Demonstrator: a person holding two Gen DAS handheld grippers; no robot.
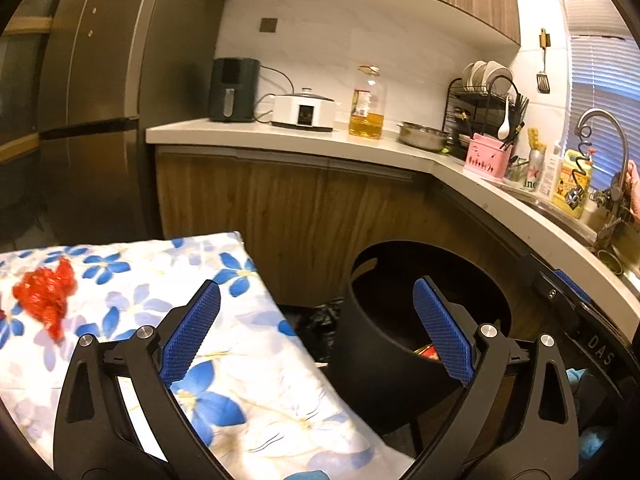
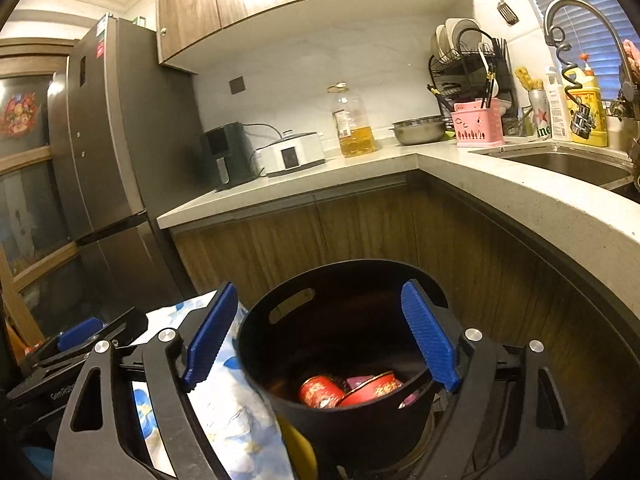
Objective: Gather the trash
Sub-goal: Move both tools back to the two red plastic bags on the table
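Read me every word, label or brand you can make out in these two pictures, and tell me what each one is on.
"DAS" on the right gripper body.
"ine" on the green beer can, part of a longer name.
Bits of letters on the left gripper body, unreadable.
Oil bottle, yellow detergent bottle, white bottle, bin's red cans: print blurred.

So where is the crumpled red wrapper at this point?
In the left wrist view the crumpled red wrapper lies at the far left on the flowered cloth, well left of the black bin; the right wrist view does not show it.
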